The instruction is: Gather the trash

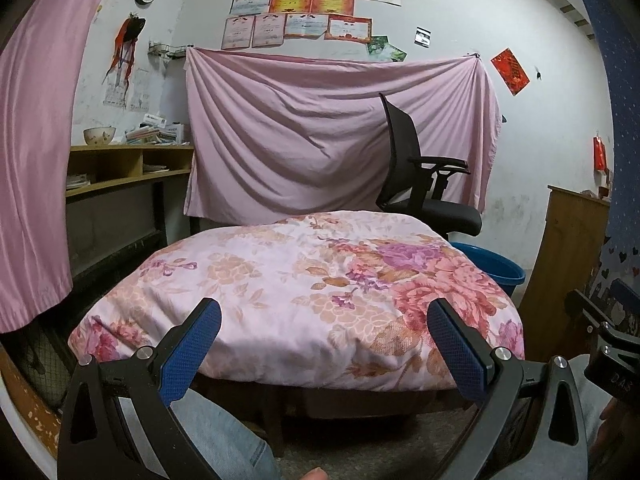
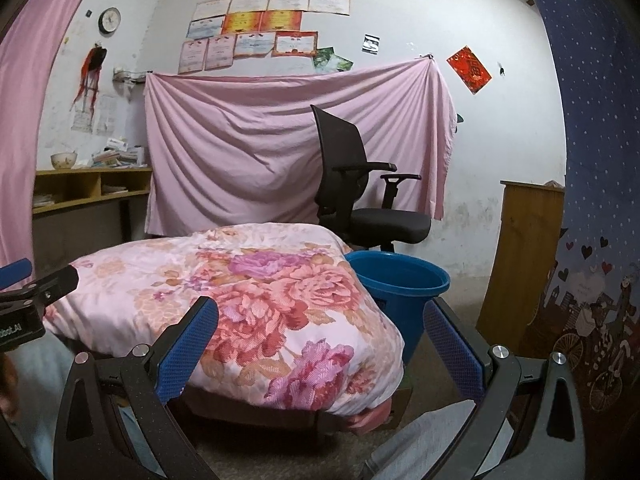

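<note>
Pink floral quilt [image 1: 304,280], blue bucket [image 2: 400,280], seemingly plain.

- Left wrist: low, near the quilt [image 1: 304,280], facing it square toward the far wall.
- Right wrist: same height, set to the right, nearer the bucket [image 2: 400,280].
- Shared: quilt, chair [image 1: 420,176], bucket, pink sheet [image 2: 248,152].

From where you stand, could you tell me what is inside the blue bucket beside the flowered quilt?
The blue bucket shows only its bare blue inner wall near the rim. Its bottom is hidden by the near rim and the quilt, so trash there cannot be ruled out.
</note>
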